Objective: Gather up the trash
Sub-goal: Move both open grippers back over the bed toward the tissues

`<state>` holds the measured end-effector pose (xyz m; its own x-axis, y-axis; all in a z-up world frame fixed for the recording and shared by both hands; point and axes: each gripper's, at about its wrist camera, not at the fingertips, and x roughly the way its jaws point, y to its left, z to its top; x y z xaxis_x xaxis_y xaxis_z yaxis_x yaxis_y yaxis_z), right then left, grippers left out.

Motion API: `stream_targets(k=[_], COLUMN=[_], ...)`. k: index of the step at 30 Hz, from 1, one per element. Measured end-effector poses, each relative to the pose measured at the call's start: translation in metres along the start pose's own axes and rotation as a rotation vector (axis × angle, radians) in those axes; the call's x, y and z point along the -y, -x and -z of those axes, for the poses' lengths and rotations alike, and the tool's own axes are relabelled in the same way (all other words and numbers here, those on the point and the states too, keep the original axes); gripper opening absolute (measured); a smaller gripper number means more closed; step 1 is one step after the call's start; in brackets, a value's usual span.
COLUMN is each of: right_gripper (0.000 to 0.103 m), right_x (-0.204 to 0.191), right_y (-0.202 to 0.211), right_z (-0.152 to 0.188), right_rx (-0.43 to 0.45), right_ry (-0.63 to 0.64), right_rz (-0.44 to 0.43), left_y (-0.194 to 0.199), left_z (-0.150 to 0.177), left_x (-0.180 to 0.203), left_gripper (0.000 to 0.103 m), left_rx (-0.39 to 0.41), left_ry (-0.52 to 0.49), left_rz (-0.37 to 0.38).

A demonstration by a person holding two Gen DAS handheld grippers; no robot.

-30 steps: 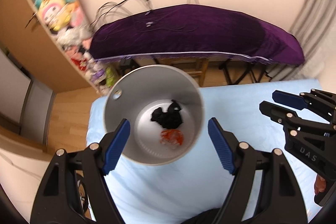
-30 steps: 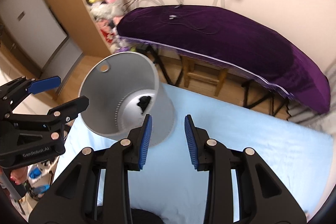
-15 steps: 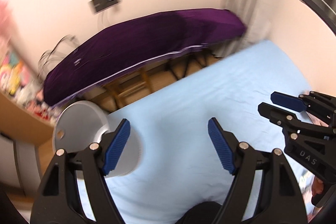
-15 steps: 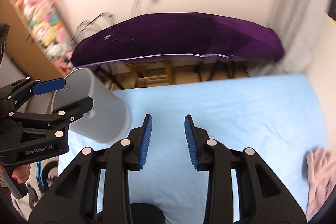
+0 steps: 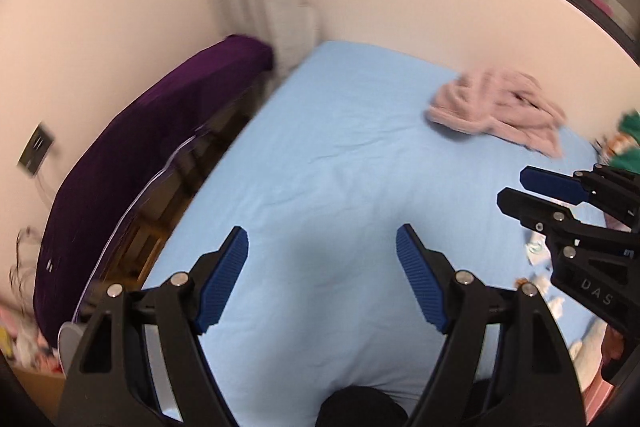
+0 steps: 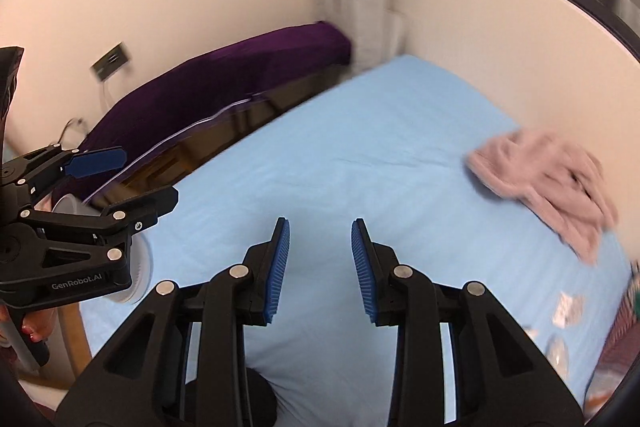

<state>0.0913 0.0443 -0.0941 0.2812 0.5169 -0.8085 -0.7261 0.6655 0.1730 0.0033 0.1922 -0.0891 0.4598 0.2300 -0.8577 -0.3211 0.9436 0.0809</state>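
Small scraps of trash [image 5: 536, 251] lie on the light blue bed sheet [image 5: 340, 155] at the right edge; in the right wrist view they show as crumpled clear wrappers [image 6: 568, 307]. The grey trash bin [image 6: 140, 267] stands at the bed's left corner, mostly hidden behind my left gripper [image 6: 146, 177]. My left gripper [image 5: 322, 267] hovers over bare sheet, wide open and empty. My right gripper [image 6: 320, 259] is open with a narrow gap and nothing between its blue pads. It also shows at the right as my right gripper [image 5: 516, 189].
A pink garment [image 5: 496, 111] lies crumpled on the bed's far right by the wall. A purple-covered table [image 5: 140, 155] runs along the bed's left side. A curtain hangs in the corner. Green and orange items [image 5: 624, 135] sit at the right edge.
Both views have swung right, from over the bin to across the bed. The bin slid to the left edge; the pink garment and scraps came into view. Neither gripper's opening changed.
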Motion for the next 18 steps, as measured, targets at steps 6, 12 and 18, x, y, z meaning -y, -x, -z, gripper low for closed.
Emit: stream_targets(k=[6,12,18], right_gripper=[0.031,0.031,0.035], right_x=[0.103,0.185,0.246], right_y=[0.043,0.084,0.111], right_z=[0.066,0.145,0.215], right_rx=[0.007,0.003,-0.001], right_ry=[-0.225,-0.449,-0.611], right_rz=[0.139,0.281,0.395], left_y=[-0.006,-0.016,-0.036], left_z=[-0.021,-0.020,0.002], left_x=[0.112,0.217,0.311], left_gripper=[0.077,0.076,0.076], left_rx=[0.011,0.002,-0.040], left_ry=[-0.212,-0.392,-0.543], left_rz=[0.115,0.219,0.304])
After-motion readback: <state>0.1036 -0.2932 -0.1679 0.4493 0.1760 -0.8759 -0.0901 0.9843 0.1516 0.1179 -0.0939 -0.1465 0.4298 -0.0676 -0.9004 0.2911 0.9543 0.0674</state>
